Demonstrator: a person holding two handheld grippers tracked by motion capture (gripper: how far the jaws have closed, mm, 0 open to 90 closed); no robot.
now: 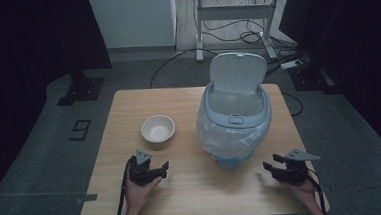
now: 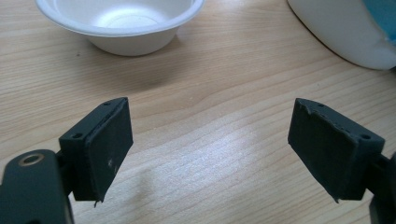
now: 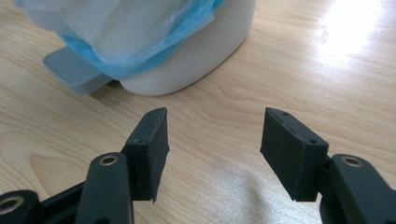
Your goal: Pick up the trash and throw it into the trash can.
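Left gripper (image 1: 163,168) is wide open and empty, right gripper (image 1: 270,163) likewise, so I'd bring the left one low onto the rim of the white bowl (image 1: 157,128), just left of the open-lidded pedal bin (image 1: 234,116).

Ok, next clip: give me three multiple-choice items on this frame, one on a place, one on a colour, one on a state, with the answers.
1. Where is the bowl relative to the bin, in the high view?
A. left of it
B. inside it
C. behind it

2. What colour is the bowl?
A. blue
B. white
C. black

3. How is the bin's lid?
A. shut
B. raised open
C. lying on the table

Answers: 1 A, it sits on the table to the bin's left. 2 B, plainly white. 3 B, the lid stands upright behind the opening.
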